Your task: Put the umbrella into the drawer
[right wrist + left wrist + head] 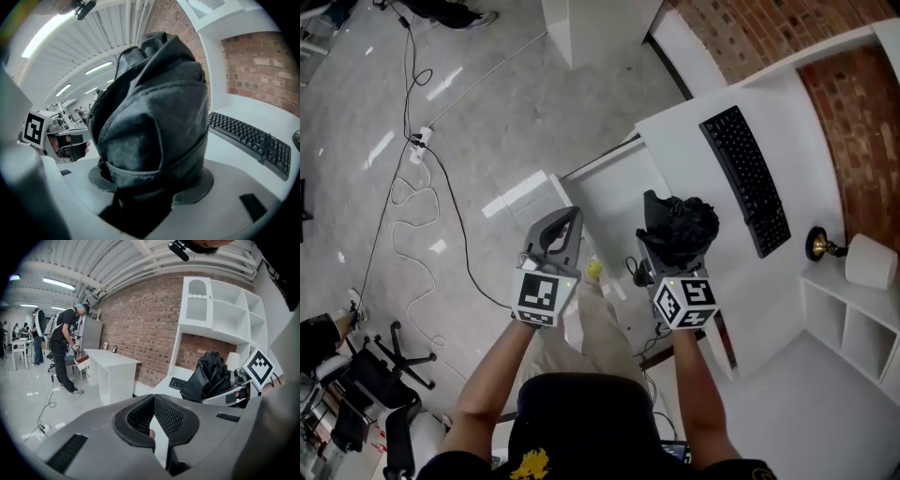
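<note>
While the right gripper (673,246) clenches the bundled black umbrella (154,112) above the white desk's (694,178) edge and the left gripper (562,223) hangs pinched shut on nothing, the loose fabric could snag there or slip free.

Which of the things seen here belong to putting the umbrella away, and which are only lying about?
For the job:
- umbrella, gripped in the right tongs
- left tongs, shut and empty

Lying about:
- keyboard on the desk
- lamp
- cable
- chair
</note>
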`<state>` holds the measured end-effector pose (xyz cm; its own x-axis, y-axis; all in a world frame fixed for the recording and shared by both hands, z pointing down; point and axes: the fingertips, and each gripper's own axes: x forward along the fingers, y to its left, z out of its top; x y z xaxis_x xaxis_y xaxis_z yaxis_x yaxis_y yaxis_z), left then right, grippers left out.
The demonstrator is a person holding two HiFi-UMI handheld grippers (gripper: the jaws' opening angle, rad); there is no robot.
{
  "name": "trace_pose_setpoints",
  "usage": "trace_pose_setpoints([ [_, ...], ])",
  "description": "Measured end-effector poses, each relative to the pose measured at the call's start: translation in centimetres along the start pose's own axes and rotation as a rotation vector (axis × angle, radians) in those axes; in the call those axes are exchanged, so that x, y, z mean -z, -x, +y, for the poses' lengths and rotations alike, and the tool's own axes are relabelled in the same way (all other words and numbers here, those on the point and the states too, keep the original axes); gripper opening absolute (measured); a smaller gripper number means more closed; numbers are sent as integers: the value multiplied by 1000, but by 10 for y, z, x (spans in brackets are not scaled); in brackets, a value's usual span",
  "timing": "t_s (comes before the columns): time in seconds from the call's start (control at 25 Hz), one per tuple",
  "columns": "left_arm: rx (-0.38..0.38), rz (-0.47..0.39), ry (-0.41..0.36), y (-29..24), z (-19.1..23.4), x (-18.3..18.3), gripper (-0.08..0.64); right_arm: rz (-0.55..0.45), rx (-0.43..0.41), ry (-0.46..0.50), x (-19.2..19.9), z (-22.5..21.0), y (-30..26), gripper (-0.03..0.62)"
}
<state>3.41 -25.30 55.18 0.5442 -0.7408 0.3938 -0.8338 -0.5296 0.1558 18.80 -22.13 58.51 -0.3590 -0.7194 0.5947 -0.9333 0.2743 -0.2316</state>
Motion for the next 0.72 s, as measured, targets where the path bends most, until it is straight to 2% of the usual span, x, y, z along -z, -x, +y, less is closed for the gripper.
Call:
trace_pose_setpoints([
  [0.32,-7,9,9,-22,26,29,15,62,-14,9,38,-1,-53,275],
  [0.48,5,34,25,-24,25,47,15,100,-20,26,69,-2,-72,275],
  [0.72,34,74,34,-29,12,75,15,178,2,-33,109,-19,-98,275],
])
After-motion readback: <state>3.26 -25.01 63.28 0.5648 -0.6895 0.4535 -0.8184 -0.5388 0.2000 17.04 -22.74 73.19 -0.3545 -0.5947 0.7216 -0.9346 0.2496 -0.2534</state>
